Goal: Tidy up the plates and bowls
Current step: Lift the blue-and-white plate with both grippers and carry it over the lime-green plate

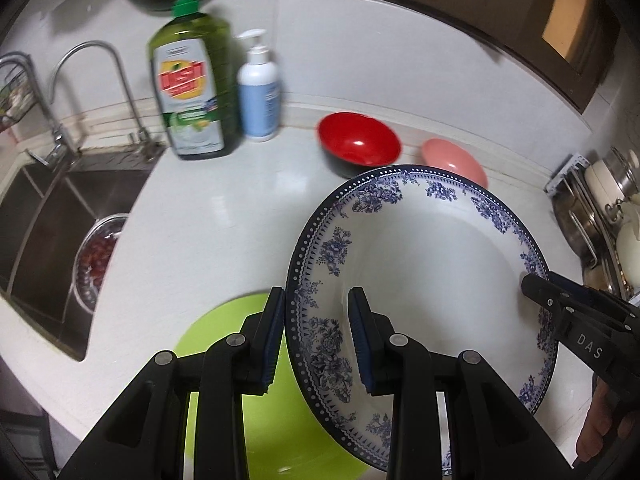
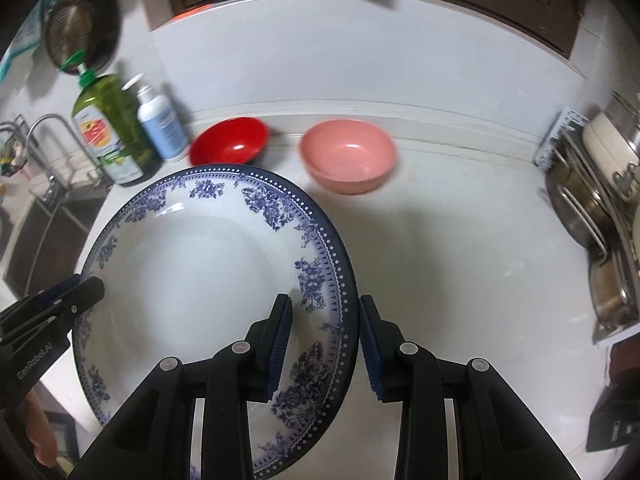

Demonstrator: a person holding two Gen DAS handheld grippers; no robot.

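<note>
Green soap bottle [image 1: 192, 88]: upright at the surface's back edge
White pump bottle [image 1: 259, 88]: just beside it
Faucet [image 1: 100, 80]: behind the sink [image 1: 44, 216]
Pot rack [image 2: 596, 216]: surface's right edge

My left gripper [image 1: 316, 336] pointed steeply down, jaws clamped across the plate's [image 1: 420, 264] left rim. My right gripper [image 2: 325, 340] mirrored it on the opposite rim, one pad inside, one outside.

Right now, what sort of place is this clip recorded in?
Most likely a home kitchen: a steel sink with tap set into a white counter, a dish soap bottle beside it, and a rack of pots.
</note>
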